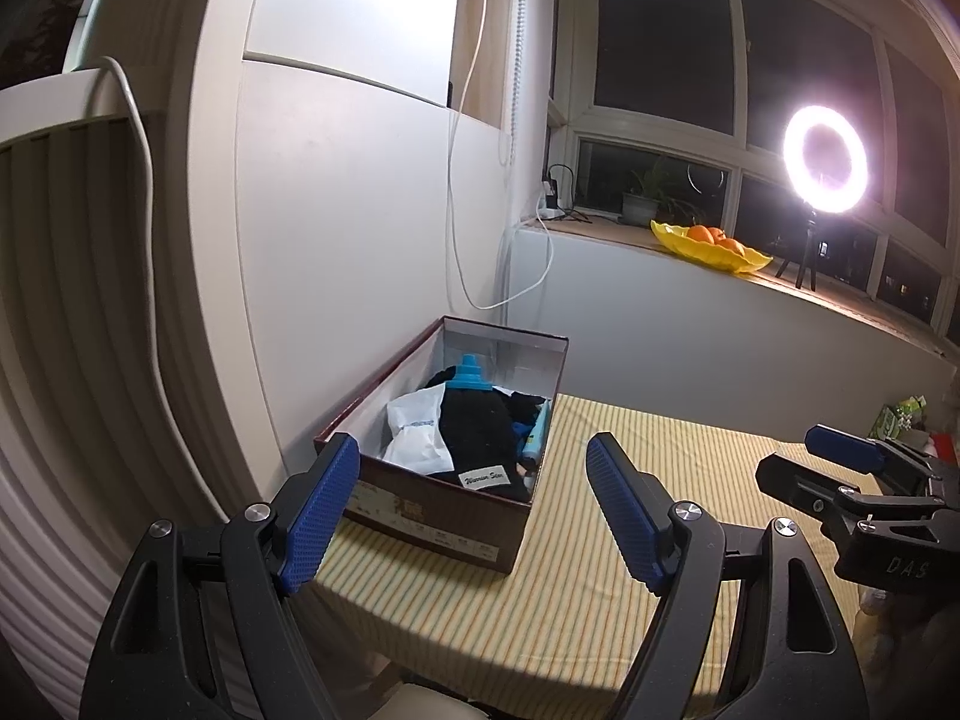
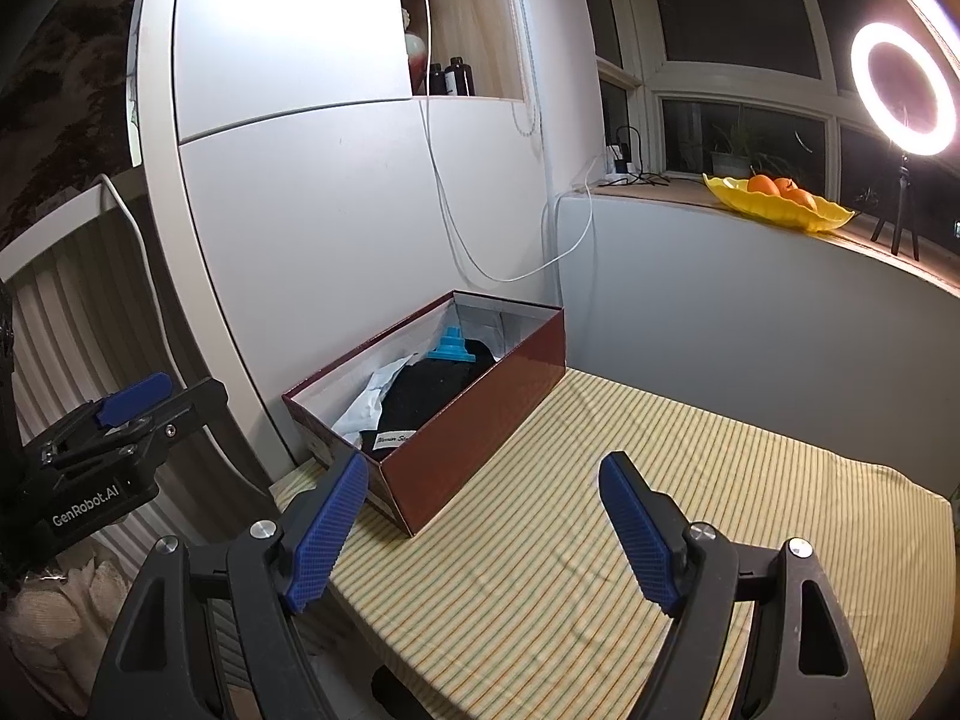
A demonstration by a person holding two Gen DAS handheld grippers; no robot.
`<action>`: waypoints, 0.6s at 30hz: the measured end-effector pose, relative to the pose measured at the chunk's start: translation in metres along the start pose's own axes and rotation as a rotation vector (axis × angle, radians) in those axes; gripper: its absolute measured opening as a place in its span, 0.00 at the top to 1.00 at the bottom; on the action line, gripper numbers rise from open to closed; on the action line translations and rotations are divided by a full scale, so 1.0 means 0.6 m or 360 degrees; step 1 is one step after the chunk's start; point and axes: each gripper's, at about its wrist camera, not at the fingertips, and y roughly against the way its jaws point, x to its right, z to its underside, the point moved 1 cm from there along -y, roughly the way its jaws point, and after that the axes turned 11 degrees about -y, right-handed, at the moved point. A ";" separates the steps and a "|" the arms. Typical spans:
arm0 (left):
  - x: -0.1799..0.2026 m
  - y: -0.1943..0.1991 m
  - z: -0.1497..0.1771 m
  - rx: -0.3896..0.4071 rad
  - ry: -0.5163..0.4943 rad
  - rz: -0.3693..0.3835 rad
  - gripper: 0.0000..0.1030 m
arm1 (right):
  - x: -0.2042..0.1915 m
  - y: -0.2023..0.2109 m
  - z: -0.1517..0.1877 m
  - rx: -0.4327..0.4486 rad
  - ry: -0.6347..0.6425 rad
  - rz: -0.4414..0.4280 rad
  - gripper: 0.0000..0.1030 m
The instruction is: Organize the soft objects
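Gaping empty, both hand-held grippers (image 1: pixel 471 474) (image 2: pixel 483 492) face the box (image 1: pixel 444 516) running lengthwise away.

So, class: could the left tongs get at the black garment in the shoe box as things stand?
Probably yes. The left tongs are open and empty, the shoe box has no lid, and the black garment lies on top with nothing between.

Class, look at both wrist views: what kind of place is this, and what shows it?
Probably a room in a home at night: a striped tablecloth, a yellow fruit dish on the windowsill, and a ring light suggesting staged filming.
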 end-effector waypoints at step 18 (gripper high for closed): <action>0.001 -0.001 -0.001 -0.0007 0.0005 0.0007 0.24 | 0.003 -0.004 0.005 -0.0012 -0.0019 0.0016 0.25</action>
